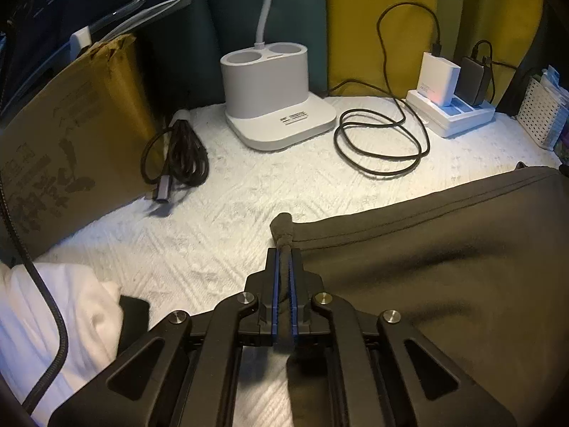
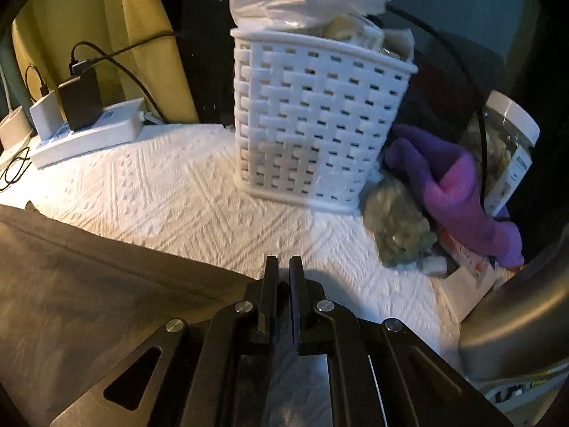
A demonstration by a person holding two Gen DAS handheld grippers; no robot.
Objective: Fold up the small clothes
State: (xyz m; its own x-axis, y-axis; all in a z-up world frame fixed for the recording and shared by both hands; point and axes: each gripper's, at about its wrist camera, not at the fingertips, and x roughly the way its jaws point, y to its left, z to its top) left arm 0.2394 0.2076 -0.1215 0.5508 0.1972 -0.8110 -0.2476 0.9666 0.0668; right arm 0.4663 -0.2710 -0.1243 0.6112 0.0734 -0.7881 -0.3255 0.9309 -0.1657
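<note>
A dark olive-grey garment (image 1: 444, 270) lies on the white textured cloth (image 1: 220, 213). My left gripper (image 1: 283, 249) is shut on the garment's left corner, and a small rolled tip of fabric sticks out past the fingertips. In the right wrist view the same garment (image 2: 99, 284) spreads to the left. My right gripper (image 2: 283, 261) has its jaws nearly together at the garment's right edge; fabric shows between the fingers low down, but the grip at the tips is not clear.
At the back are a white lamp base (image 1: 274, 96), a coiled black cable (image 1: 380, 142), a bundled cable (image 1: 181, 156), a power strip with chargers (image 1: 451, 96) and a cardboard envelope (image 1: 60, 142). White clothing (image 1: 71, 320) lies front left. A white basket (image 2: 313, 117), a purple glove (image 2: 458, 192) and a jar (image 2: 505, 146) stand at right.
</note>
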